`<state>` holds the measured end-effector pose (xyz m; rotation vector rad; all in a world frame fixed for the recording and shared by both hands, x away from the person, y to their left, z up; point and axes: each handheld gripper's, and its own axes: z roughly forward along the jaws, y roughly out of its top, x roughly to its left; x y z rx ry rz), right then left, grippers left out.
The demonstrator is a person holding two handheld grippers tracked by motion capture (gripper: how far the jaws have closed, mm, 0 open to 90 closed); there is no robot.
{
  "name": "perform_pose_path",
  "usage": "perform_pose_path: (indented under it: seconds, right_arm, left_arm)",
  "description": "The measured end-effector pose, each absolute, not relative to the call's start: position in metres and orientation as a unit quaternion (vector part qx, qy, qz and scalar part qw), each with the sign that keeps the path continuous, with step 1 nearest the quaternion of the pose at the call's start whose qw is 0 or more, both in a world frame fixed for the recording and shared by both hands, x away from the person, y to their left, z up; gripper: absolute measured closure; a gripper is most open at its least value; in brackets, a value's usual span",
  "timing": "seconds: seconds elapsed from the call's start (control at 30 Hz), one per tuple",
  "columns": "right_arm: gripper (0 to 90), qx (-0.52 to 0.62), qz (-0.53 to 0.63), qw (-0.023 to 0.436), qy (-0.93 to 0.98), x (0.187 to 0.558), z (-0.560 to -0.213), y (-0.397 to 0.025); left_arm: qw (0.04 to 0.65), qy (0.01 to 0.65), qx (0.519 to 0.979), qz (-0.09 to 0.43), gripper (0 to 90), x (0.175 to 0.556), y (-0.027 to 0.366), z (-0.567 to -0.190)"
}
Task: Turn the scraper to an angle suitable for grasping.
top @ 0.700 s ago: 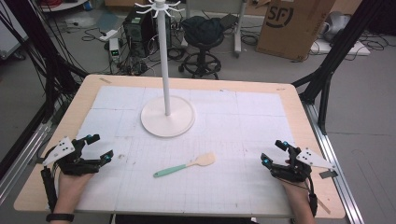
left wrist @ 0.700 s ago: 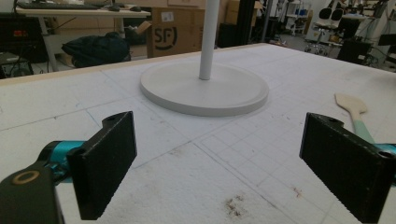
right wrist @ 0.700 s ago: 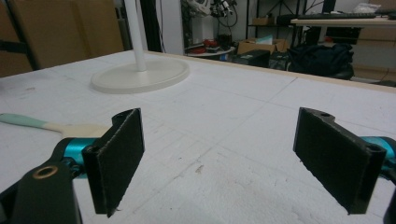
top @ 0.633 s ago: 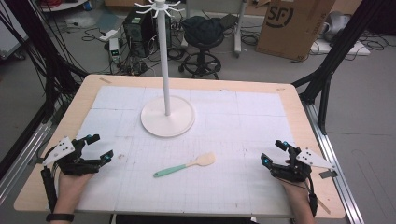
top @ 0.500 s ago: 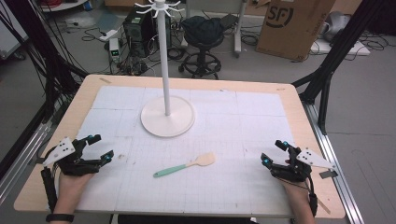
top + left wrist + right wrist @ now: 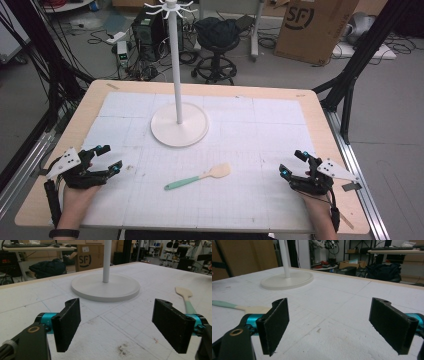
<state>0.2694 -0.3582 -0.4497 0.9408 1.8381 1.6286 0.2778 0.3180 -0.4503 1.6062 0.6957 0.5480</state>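
A spatula (image 6: pixel 197 178) with a mint-green handle and a pale wooden blade lies flat near the middle front of the white mat. It also lies at the right of the left gripper view as the spatula (image 6: pixel 186 298), and at the left of the right gripper view as the spatula (image 6: pixel 239 306). A white stand (image 6: pixel 178 117) with a round base and a tall pole topped by hooks rises behind it. My left gripper (image 6: pixel 109 159) rests at the front left, open and holding nothing. At the front right, my right gripper (image 6: pixel 292 163) is likewise open, with nothing between its jaws.
The wooden table edge (image 6: pixel 200 89) frames the mat. Behind the table are an office stool (image 6: pixel 218 35), a cardboard box (image 6: pixel 314 25) and cables on the floor. Black frame struts (image 6: pixel 352 65) stand at the table's right and left sides.
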Motion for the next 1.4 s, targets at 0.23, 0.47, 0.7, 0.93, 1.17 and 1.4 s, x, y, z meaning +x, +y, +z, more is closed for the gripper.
perform_pose_path:
  seconds: [0.23, 0.47, 0.7, 0.93, 1.17, 1.4]
  right_arm:
    - [15.5, 0.348, 0.599, 0.252, 0.676, 0.27, -0.45, -0.358]
    - [15.5, 0.345, 0.599, 0.253, 0.677, 0.27, -0.45, -0.358]
    - [15.6, 0.347, 0.598, 0.252, 0.677, 0.27, -0.45, -0.358]
    - [15.6, 0.348, 0.598, 0.251, 0.677, 0.27, -0.45, -0.358]
    - [15.6, 0.349, 0.598, 0.251, 0.677, 0.27, -0.45, -0.358]
    - [15.5, 0.35, 0.597, 0.252, 0.676, 0.27, -0.45, -0.358]
  left_arm:
    - [0.608, 0.279, 0.704, 0.237, 43.4, 0.276, 0.316, -0.45]
    - [0.616, 0.27, 0.705, 0.226, 62.1, 0.275, 0.316, -0.45]
    - [0.643, 0.221, 0.714, 0.166, 86.3, 0.272, 0.294, -0.44]
    - [0.62, 0.186, 0.751, 0.131, 89.0, 0.27, 0.257, -0.436]
    - [0.583, 0.168, 0.786, 0.12, 89.6, 0.274, 0.208, -0.432]
    - [0.546, 0.164, 0.814, 0.115, 86.1, 0.281, 0.158, -0.434]
